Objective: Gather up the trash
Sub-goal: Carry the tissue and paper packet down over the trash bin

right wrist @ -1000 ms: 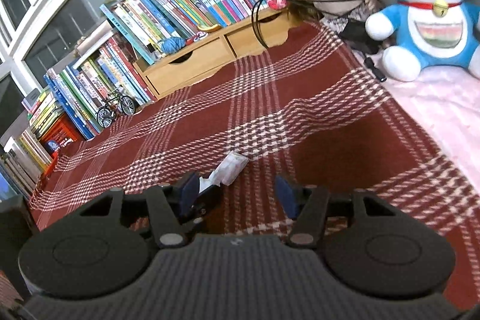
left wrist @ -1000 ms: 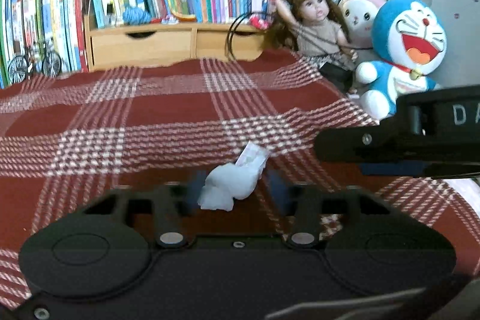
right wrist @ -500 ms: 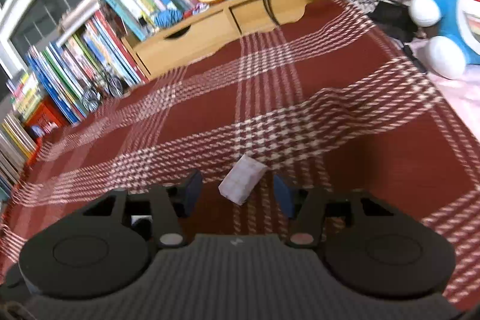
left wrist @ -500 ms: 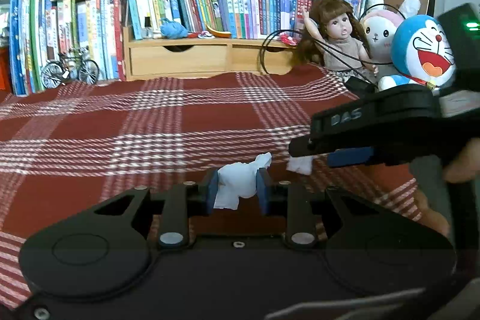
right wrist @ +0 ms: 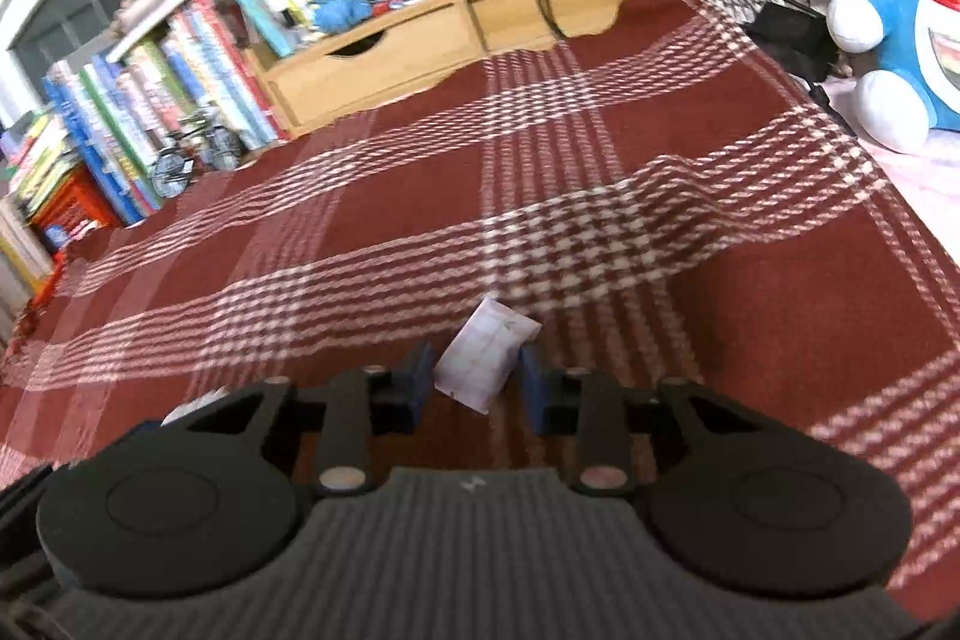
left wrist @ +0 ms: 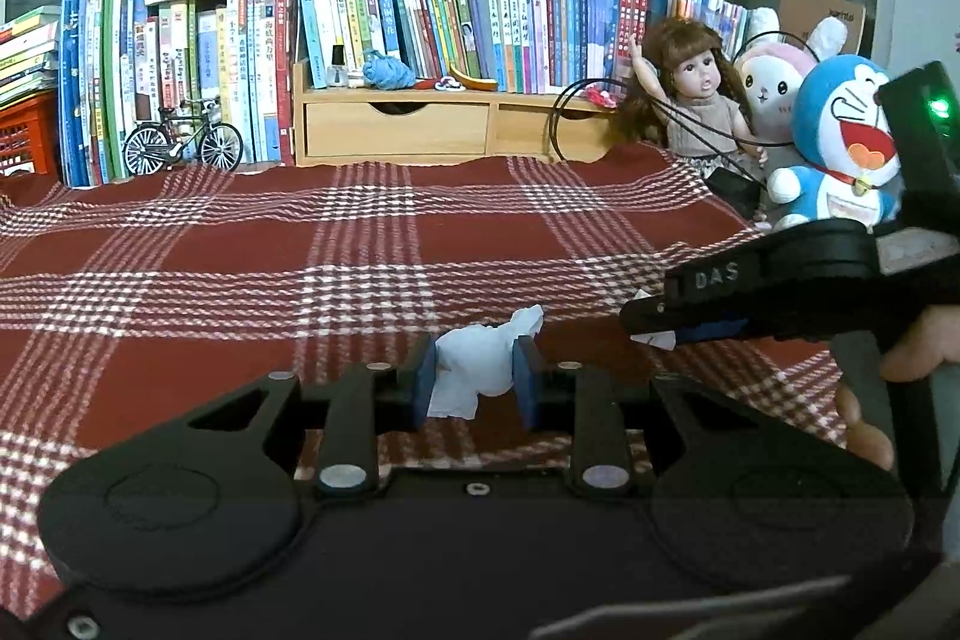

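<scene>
Plaid cloth (left wrist: 372, 244) in red and white covers the worktop and lies bare from the wooden drawer box (left wrist: 444, 124) at its far edge down to both grippers, its right edge falling away beside the blue cat plush (left wrist: 840, 142). The left gripper (left wrist: 474, 377) has its jaws narrow and pressed on a crumpled white tissue (left wrist: 480, 361), well in front of the drawer box. To its right the right gripper (right wrist: 477, 381), lettered "DAS" on its side, is closing its jaws around a small white paper packet (right wrist: 485, 357); its faint print cannot be read.
</scene>
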